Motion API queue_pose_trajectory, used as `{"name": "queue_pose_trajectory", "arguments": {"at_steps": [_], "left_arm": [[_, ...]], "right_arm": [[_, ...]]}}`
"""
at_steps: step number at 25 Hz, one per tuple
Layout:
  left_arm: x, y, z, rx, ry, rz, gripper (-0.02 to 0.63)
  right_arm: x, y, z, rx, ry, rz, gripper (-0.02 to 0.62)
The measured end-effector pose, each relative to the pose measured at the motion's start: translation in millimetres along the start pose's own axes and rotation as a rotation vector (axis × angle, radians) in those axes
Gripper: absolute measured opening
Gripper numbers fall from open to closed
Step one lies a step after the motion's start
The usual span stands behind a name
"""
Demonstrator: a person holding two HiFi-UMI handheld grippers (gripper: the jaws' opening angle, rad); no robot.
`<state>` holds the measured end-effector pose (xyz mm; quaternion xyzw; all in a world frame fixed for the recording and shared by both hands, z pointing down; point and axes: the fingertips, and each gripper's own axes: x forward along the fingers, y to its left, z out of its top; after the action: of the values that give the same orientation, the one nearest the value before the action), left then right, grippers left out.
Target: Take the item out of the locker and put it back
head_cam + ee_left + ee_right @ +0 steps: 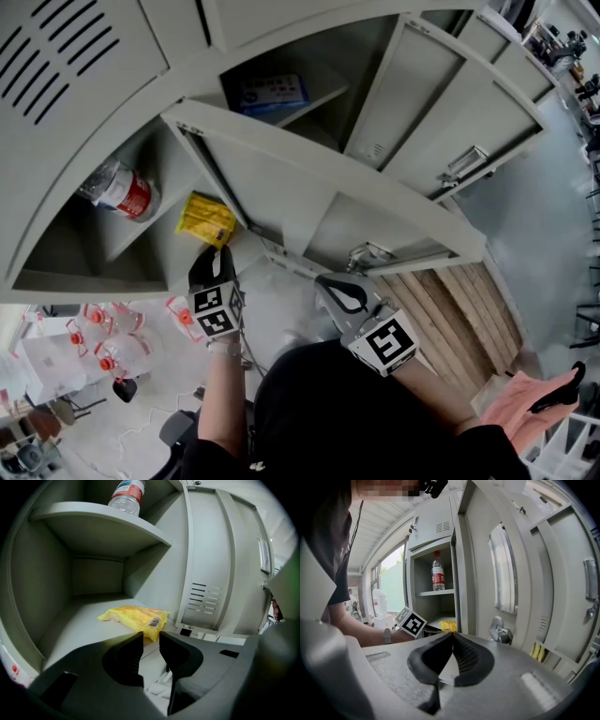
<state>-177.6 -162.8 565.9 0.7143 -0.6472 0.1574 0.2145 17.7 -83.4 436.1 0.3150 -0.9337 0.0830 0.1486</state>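
A yellow snack packet (206,220) lies flat on the lower shelf (70,625) of the open locker. In the left gripper view the packet (136,617) lies just beyond the jaw tips, its near corner at the gap. My left gripper (151,637) reaches into the compartment, open, with nothing between its jaws. From the head view the left gripper (222,251) sits right below the packet. My right gripper (342,291) hangs outside the locker, shut and empty; in its own view the right gripper (452,634) looks toward the packet (448,625).
A water bottle (122,192) with a red label stands on the upper shelf (108,517). The locker door (211,573) stands open at the right. A blue box (272,94) lies in a neighbouring compartment. Wooden planks (450,309) and several plastic jugs (103,347) are on the floor.
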Motion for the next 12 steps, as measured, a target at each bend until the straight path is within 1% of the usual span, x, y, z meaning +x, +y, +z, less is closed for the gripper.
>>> {"name": "queue_pose_trajectory", "arguments": {"at_steps": [7,12], "left_arm": [[-0.8,2.9,-0.1,-0.014,-0.002,0.011,0.084],[-5.2,4.9,1.0,-0.029,-0.022,0.026,0.062]], "right_arm": [[0.1,0.2,-0.2,-0.004,0.0,0.002,-0.002],[-0.4,0.3,-0.2,0.001,0.0,0.002,-0.002]]}}
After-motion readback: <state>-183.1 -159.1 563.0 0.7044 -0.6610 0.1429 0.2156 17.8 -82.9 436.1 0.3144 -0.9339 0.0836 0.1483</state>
